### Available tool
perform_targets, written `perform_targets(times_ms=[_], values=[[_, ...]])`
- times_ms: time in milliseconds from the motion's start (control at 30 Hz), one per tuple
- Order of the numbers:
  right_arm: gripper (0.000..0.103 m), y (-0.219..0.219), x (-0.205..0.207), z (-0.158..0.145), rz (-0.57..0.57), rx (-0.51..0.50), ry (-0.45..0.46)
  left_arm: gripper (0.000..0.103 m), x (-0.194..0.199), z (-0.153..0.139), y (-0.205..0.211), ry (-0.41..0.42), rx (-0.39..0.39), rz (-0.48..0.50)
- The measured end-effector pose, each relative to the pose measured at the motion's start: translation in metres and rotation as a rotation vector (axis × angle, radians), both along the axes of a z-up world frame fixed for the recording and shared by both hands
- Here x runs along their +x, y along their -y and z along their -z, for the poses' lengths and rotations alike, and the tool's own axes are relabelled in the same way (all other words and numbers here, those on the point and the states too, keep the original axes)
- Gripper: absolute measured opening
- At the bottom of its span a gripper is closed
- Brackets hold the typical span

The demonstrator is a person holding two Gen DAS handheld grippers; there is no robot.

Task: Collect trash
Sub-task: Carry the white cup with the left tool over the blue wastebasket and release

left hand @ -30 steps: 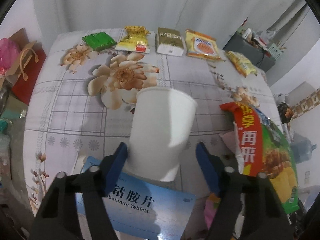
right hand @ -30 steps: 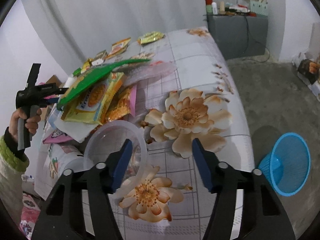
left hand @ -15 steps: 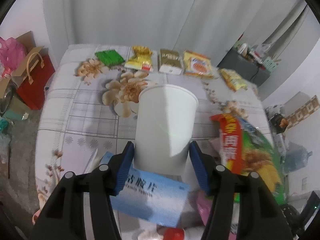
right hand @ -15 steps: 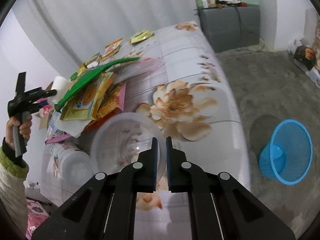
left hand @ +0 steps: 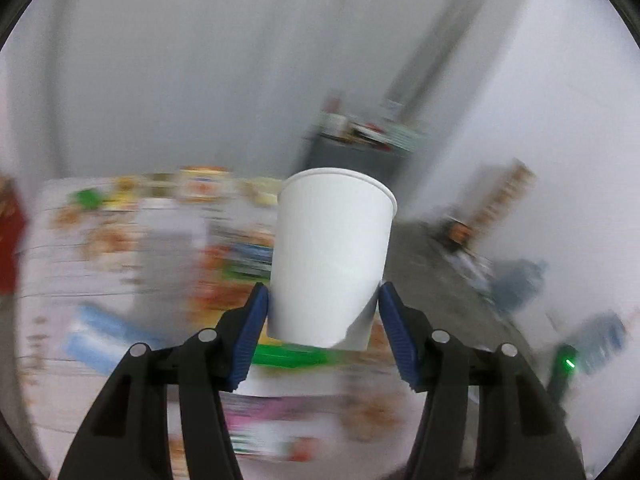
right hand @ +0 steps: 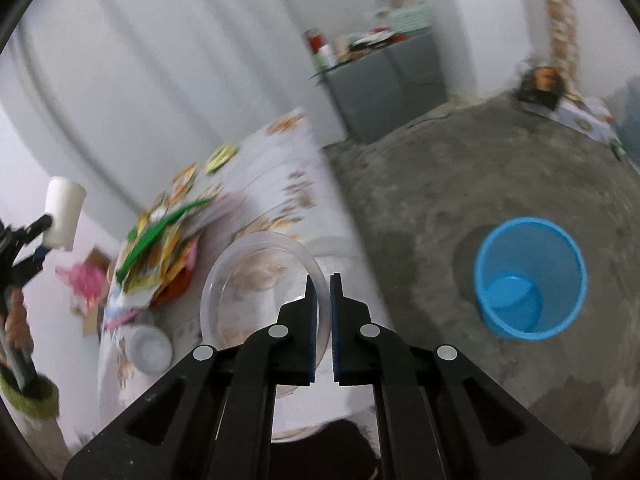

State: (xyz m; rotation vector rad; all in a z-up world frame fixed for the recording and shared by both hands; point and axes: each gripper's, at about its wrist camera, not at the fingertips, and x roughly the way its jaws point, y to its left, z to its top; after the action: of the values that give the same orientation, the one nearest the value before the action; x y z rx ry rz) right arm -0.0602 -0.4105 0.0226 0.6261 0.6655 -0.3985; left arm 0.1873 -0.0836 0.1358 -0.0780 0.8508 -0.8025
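Motion blur is spread over most of the left wrist view, yet a white paper cup is seen sharply, upright and clamped near its base between the blue pads of the left gripper. Behind the cup, a table covered with a floral cloth is smeared, with coloured snack wrappers along its far edge.

In the right wrist view, the right gripper is clenched on the rim of a round clear plastic lid, whose thin edge is pinched between the blue pads. The lid is held above the near corner of the table. A heap of crumpled green and orange packets is piled on the cloth to the left. A blue plastic waste basket stands upright on the grey concrete floor, well apart from the table. At the far left, the cup is visible in the other gripper, held by a hand in a green cuff.
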Motion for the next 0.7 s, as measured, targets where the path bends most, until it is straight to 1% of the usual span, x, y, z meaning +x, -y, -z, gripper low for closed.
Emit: perform_targets(times_ms=[100,133,200,267,300,333,433,500,567,600,633,667,700], values=[[0.004,0.028,-0.033,0.007,0.122,0.032,0.029,0.056,-0.033,0.015,0.070,-0.059,-0.006,0.152],[0.005,0.039,-0.047,0.012,0.172,0.049,0.038,0.056,-0.047,0.026,0.104,-0.102,0.006,0.217],[0.005,0.057,-0.067,0.021,0.254,0.082,0.049,0.056,-0.065,0.042,0.150,-0.141,0.031,0.288],[0.005,0.073,-0.084,0.033,0.326,0.115,0.057,0.056,-0.088,0.068,0.214,-0.152,0.107,0.360],[0.005,0.083,-0.093,0.040,0.369,0.128,0.057,0.056,-0.097,0.076,0.232,-0.157,0.131,0.379],[0.005,0.092,-0.101,0.047,0.407,0.143,0.054,0.056,-0.108,0.091,0.262,-0.171,0.171,0.414],[0.005,0.115,-0.117,0.067,0.501,0.190,0.051,0.056,-0.130,0.129,0.328,-0.203,0.262,0.471],[0.005,0.128,-0.125,0.078,0.548,0.214,0.045,0.056,-0.143,0.151,0.366,-0.216,0.298,0.501],[0.005,0.141,-0.128,0.090,0.579,0.241,0.053,0.056,-0.149,0.167,0.392,-0.223,0.323,0.514],[0.006,0.149,-0.128,0.097,0.601,0.250,0.057,0.057,-0.153,0.173,0.405,-0.221,0.334,0.514],[0.009,0.159,-0.125,0.106,0.621,0.256,0.057,0.057,-0.154,0.182,0.422,-0.209,0.343,0.507],[0.012,0.168,-0.126,0.113,0.634,0.262,0.053,0.058,-0.154,0.186,0.433,-0.199,0.348,0.502],[0.015,0.178,-0.122,0.126,0.657,0.275,0.045,0.067,-0.152,0.195,0.444,-0.193,0.360,0.498]])
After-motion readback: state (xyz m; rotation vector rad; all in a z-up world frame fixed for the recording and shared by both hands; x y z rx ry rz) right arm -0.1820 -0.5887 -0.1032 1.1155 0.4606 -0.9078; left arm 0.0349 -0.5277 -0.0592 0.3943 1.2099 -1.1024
